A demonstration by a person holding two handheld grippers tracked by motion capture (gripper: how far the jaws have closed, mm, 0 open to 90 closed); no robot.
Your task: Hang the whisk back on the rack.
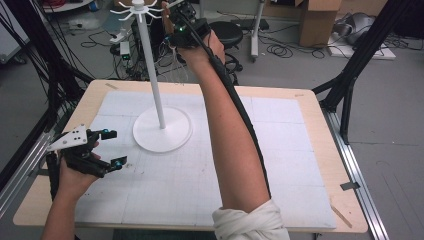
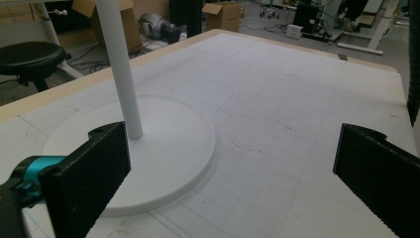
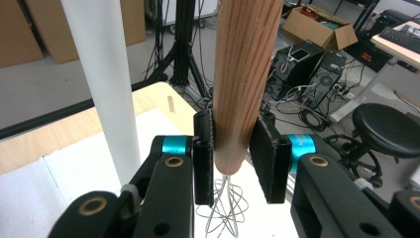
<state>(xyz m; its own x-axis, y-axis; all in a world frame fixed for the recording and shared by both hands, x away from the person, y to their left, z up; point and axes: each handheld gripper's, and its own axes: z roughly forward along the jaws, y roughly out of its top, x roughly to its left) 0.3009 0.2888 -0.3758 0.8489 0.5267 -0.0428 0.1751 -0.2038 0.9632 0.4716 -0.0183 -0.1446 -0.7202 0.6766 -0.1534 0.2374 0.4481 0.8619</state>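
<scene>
At the left edge of the table (image 1: 60, 197) we hold our left gripper (image 1: 112, 148) low over the white mat (image 1: 280, 125), its jaws standing wide apart with nothing between them. In the left gripper view, the two black pads frame a bare stretch of gridded mat, and the left pad sits in front of the round white base (image 2: 168, 148) of the stand.

Moving right, that stand (image 1: 150, 75) rises from its disc-shaped base near the mat's far left quarter. Its thin white pole (image 2: 119, 64) runs straight up to a crown of short white hooks (image 1: 131, 11) at the top. The base lies just beside our left gripper but apart from it.

Further right, our right arm stretches up and across the table, and our right gripper (image 3: 233, 148) is raised near the top of the stand. Its jaws are clamped on the wooden handle (image 3: 242, 74) of a whisk. The handle stands upright between the pads, and the wire loops (image 3: 225, 208) hang below them. The white pole stands just left of the handle in the right gripper view, close but not touching.

Beyond the table's far edge lie a black stool (image 3: 391, 129), tangled cables on the floor (image 1: 285, 50), black stand legs (image 1: 350, 75) at the right, and cardboard boxes (image 1: 320, 20) further back.
</scene>
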